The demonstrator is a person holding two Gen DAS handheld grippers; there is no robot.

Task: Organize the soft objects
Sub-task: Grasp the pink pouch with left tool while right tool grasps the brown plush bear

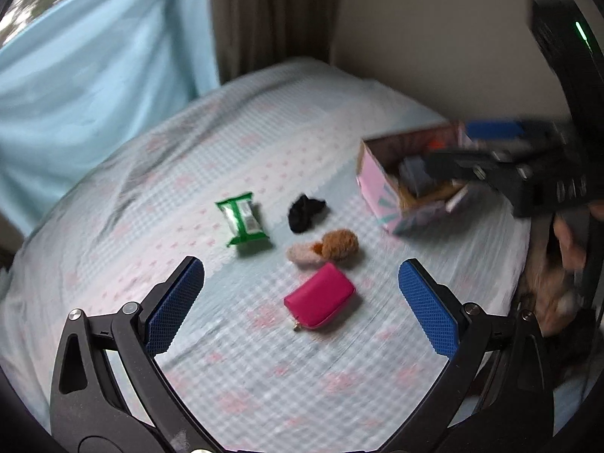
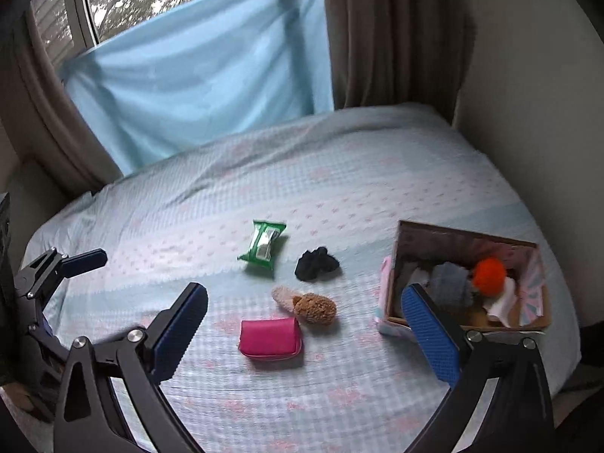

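Bedsheet [image 2: 339, 173], pale blue check w/ pink motifs, fills both views. Right wrist view, L to R: left gripper [image 2: 81, 260] at far left edge, seen side-on, jaw gap can't tell from here; left wrist view shows its blue pads [image 1: 177, 302] spread wide, nothing between. Green wipes pack [image 2: 263, 244] centre frame, lying flat. Just below-right, pink zip pouch [image 2: 270, 338] lower centre, flat on sheet. Pink fuzzy item [image 2: 283, 296] touching brown fuzzy item [image 2: 315, 307], both just above pouch; brown one nearly touching pouch's top right corner. Black soft item [image 2: 315, 264] right of wipes pack, apart from it. Cardboard box [image 2: 464, 234] centre right, open top, pink patterned outside; inside: grey soft thing [image 2: 451, 283], orange pompom [image 2: 489, 270], white cloth [image 2: 504, 304]. Right gripper [image 2: 304, 330] jaws wide apart, empty, right pad overlapping box's near left corner in frame. Blue cloth [image 2: 196, 75] upper left, brown curtain [image 2: 392, 34] upper right.
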